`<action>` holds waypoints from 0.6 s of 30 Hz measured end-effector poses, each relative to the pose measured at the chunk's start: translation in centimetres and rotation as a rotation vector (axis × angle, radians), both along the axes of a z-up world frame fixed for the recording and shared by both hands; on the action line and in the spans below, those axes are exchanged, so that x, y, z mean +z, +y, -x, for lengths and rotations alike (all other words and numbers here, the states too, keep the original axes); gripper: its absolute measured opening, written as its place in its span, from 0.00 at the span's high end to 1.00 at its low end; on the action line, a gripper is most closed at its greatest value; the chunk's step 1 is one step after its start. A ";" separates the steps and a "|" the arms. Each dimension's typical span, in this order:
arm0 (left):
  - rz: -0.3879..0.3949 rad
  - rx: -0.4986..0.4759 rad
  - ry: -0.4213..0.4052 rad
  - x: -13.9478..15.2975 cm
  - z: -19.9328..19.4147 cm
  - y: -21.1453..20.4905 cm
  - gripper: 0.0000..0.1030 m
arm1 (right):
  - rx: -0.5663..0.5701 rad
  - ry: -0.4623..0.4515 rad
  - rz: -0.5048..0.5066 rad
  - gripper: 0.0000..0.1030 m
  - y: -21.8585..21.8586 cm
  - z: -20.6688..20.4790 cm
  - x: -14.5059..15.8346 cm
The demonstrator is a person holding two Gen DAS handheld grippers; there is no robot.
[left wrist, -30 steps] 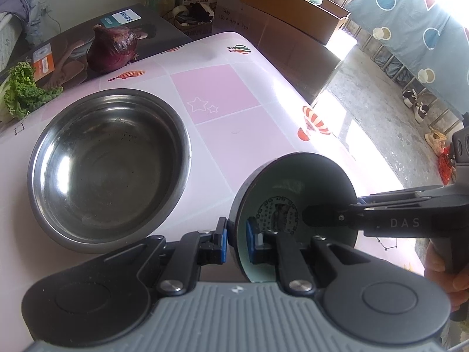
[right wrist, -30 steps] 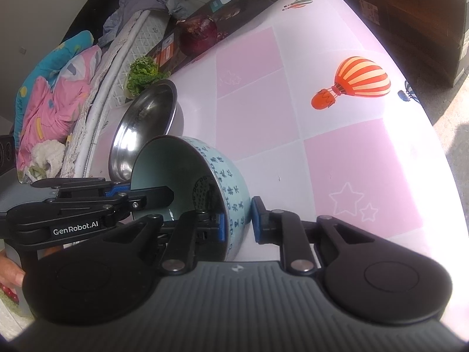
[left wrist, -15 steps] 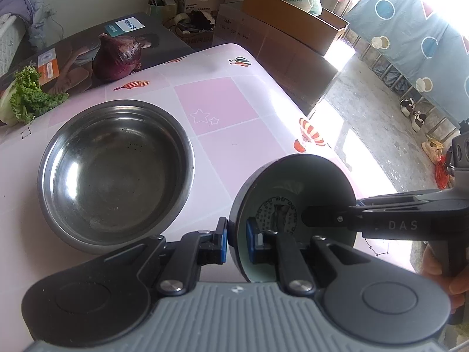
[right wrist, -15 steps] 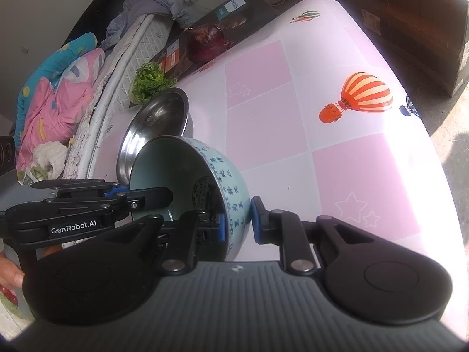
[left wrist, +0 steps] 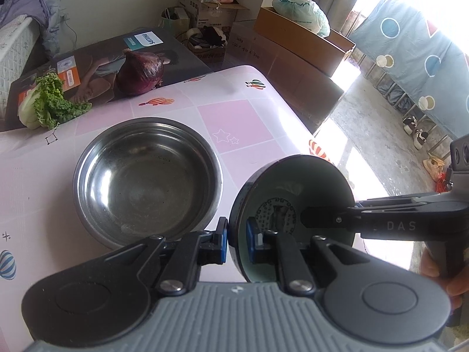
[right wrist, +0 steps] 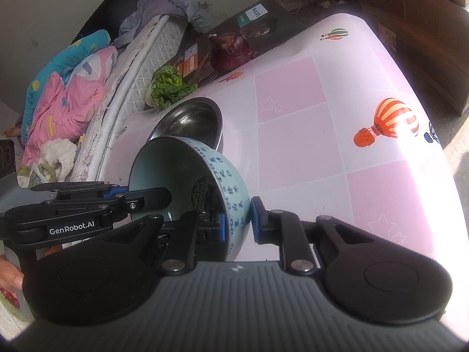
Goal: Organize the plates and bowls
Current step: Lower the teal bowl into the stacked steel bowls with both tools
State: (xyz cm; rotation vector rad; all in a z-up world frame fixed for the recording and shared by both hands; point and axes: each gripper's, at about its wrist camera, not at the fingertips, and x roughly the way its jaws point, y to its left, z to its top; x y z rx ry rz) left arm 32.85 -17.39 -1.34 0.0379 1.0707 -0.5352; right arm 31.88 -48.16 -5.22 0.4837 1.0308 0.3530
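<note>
Nearer now, steel bowl (left wrist: 146,182); celadon bowl (right wrist: 205,182) tilted sideways.

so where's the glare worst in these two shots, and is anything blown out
Left wrist view: the window and floor at top right are blown out, leaving the ceramic bowl backlit and dark. Right wrist view: sunlight washes out the tablecloth along its right edge.
</note>
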 end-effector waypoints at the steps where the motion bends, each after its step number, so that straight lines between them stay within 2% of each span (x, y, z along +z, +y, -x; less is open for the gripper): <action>1: 0.006 0.008 -0.001 0.2 -0.1 0.5 0.87 | 0.004 -0.004 0.002 0.85 0.3 -0.2 0.2; 11: 0.016 0.091 -0.031 1.9 -2.3 4.7 0.87 | 0.065 -0.034 -0.007 0.85 4.4 -3.9 2.2; 18: 0.028 0.167 -0.009 1.0 -5.6 7.5 0.87 | 0.113 -0.016 -0.006 0.85 7.7 -8.9 1.6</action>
